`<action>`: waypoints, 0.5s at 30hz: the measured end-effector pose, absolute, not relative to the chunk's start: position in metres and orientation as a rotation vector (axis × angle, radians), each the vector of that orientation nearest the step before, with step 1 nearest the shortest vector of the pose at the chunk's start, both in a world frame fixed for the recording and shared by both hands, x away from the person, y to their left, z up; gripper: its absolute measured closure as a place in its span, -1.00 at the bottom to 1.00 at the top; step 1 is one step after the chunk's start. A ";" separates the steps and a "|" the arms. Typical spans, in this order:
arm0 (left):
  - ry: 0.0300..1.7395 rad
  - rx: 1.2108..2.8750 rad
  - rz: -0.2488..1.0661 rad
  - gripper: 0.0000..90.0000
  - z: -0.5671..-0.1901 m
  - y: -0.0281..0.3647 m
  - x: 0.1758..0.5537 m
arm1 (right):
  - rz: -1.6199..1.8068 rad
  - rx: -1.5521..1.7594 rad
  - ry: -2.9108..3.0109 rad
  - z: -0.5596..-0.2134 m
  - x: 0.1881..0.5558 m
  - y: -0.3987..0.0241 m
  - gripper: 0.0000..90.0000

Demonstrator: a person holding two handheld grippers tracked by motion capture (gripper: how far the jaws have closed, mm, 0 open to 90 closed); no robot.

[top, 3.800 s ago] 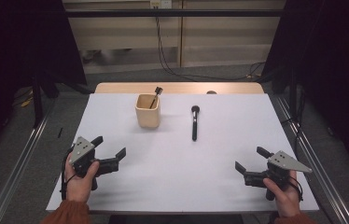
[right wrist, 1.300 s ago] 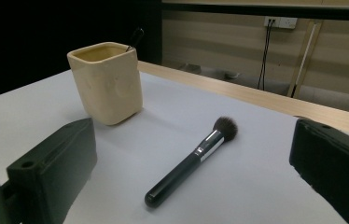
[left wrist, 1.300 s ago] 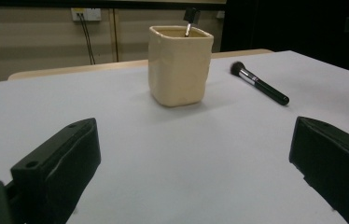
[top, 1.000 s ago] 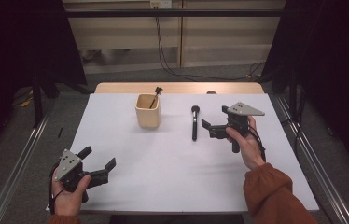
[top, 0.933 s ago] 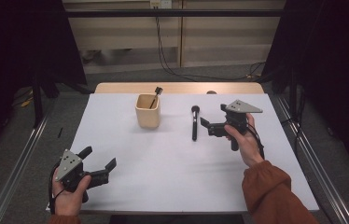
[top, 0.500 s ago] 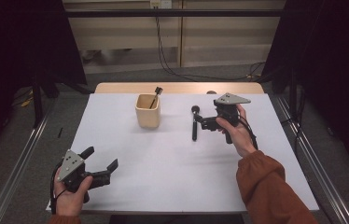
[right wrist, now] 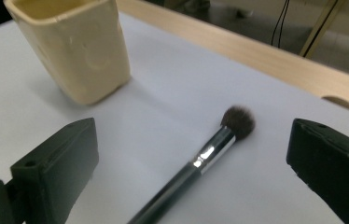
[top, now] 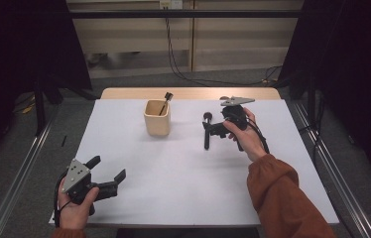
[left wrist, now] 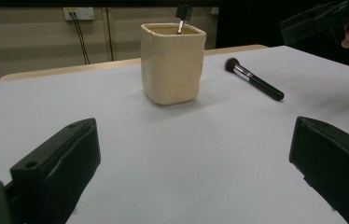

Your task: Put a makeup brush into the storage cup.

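A cream cup (top: 156,118) stands at the far middle of the white table (top: 183,173), with a small dark-tipped brush (top: 164,100) leaning in it. To its right a black makeup brush (top: 206,133) lies flat, bristles toward the far edge. My right gripper (top: 211,130) is open just above it, and in the right gripper view the brush (right wrist: 210,149) lies between the two spread jaws with the cup (right wrist: 72,46) at upper left. My left gripper (top: 108,167) is open and holds nothing at the near left corner, facing the cup (left wrist: 172,63) and the brush (left wrist: 255,80).
A bare wooden strip (top: 188,93) runs along the table's far edge, with a round hole (right wrist: 338,102) in it. Metal rails (top: 20,173) flank the table on both sides. Cables (top: 173,54) hang against the back wall.
My right gripper has travelled from the near right corner up and left to the lying brush, closing the last stretch in the past second. My left gripper has drifted slightly toward the near left corner.
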State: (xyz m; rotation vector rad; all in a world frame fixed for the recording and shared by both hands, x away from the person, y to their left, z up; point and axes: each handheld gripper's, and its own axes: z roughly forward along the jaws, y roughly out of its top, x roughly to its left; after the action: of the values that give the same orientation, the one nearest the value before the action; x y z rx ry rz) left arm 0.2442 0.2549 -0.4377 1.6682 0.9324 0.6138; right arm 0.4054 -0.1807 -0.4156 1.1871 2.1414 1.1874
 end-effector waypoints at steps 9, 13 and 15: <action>0.932 1.667 0.608 -0.96 -0.438 0.254 0.245 | 1.025 1.314 2.270 -0.418 0.417 -0.178 -0.90; 0.928 1.671 0.614 -0.95 -0.438 0.255 0.245 | 0.952 1.371 2.347 -0.418 0.422 -0.174 -0.82; 0.929 1.670 0.612 -0.95 -0.438 0.255 0.245 | 0.907 1.395 2.382 -0.419 0.424 -0.171 -0.82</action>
State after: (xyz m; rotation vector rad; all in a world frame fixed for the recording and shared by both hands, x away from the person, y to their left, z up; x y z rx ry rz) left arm 0.2452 0.2551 -0.4379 1.6698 0.9288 0.6118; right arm 0.4237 -0.1710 -0.4188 1.3950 2.3816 0.9073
